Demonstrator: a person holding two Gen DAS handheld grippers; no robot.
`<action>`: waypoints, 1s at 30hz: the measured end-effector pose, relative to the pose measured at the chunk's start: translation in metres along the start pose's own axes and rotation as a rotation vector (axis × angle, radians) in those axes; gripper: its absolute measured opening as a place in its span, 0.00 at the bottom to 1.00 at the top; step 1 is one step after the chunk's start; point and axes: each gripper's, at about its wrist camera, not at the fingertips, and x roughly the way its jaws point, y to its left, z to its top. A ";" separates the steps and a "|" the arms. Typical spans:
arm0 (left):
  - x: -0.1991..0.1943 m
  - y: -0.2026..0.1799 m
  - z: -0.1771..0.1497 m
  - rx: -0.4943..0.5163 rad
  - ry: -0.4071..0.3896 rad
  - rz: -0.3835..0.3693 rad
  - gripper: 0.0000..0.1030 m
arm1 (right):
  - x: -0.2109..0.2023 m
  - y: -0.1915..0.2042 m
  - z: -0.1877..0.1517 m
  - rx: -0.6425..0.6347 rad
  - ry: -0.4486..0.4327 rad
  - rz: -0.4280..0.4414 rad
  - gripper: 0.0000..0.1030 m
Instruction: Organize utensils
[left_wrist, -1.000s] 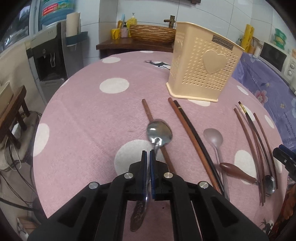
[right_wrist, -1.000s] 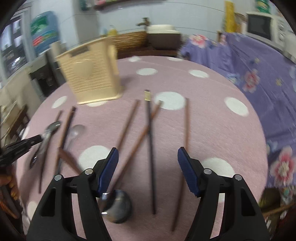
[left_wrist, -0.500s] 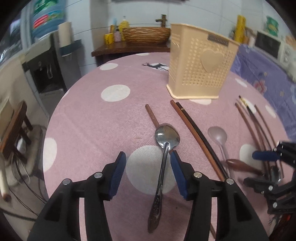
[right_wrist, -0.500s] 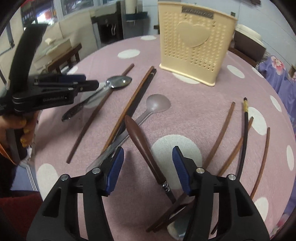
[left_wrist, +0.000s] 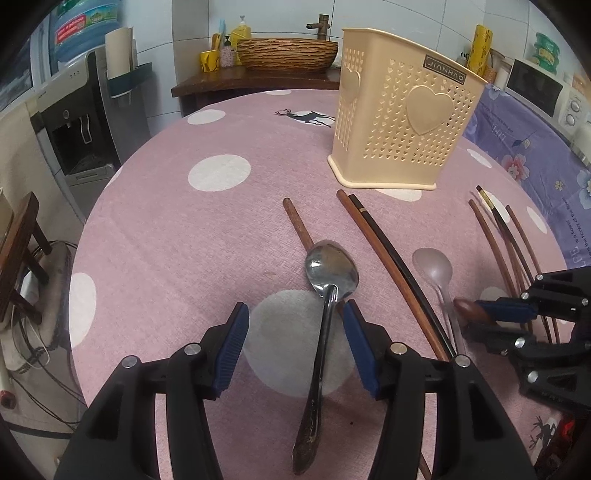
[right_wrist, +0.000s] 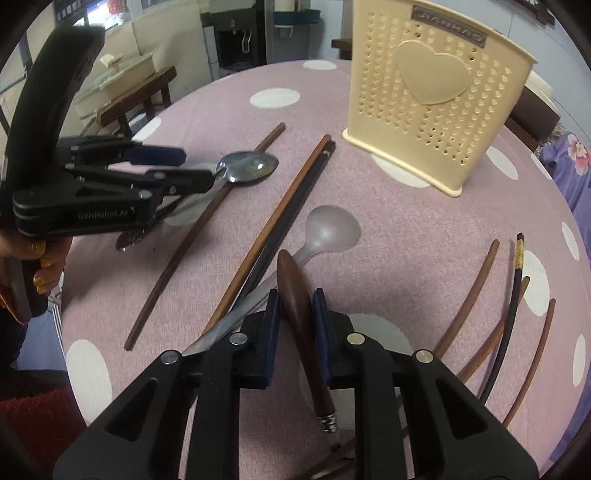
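Note:
A cream perforated utensil holder (left_wrist: 402, 118) (right_wrist: 436, 107) stands at the back of the pink dotted table. My left gripper (left_wrist: 295, 328) is open, its jaws on either side of a steel spoon (left_wrist: 325, 310) lying flat; the spoon also shows in the right wrist view (right_wrist: 247, 168). My right gripper (right_wrist: 295, 317) is shut on the brown wooden handle (right_wrist: 299, 314) of a spoon. A grey spoon (left_wrist: 434, 273) (right_wrist: 328, 232) lies beside it.
Several brown and black chopsticks (left_wrist: 384, 258) (right_wrist: 288, 206) lie across the table, more at the right (right_wrist: 513, 306). One brown chopstick (left_wrist: 295, 221) runs under the steel spoon. A purple flowered cloth (left_wrist: 535, 147) lies right. A water dispenser (left_wrist: 85, 122) stands left of the table.
My left gripper let go of the steel spoon, opened and pulled back a little. My right gripper swung left over the wooden-handled spoon and closed on its handle.

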 end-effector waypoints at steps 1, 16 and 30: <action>0.000 0.000 0.000 -0.001 -0.001 0.000 0.52 | -0.006 -0.003 0.001 0.017 -0.026 0.012 0.16; -0.003 -0.007 0.005 0.019 -0.012 -0.006 0.60 | -0.134 -0.018 -0.038 0.230 -0.430 -0.021 0.16; 0.033 -0.031 0.031 0.188 0.083 0.114 0.60 | -0.143 -0.016 -0.041 0.283 -0.489 -0.034 0.16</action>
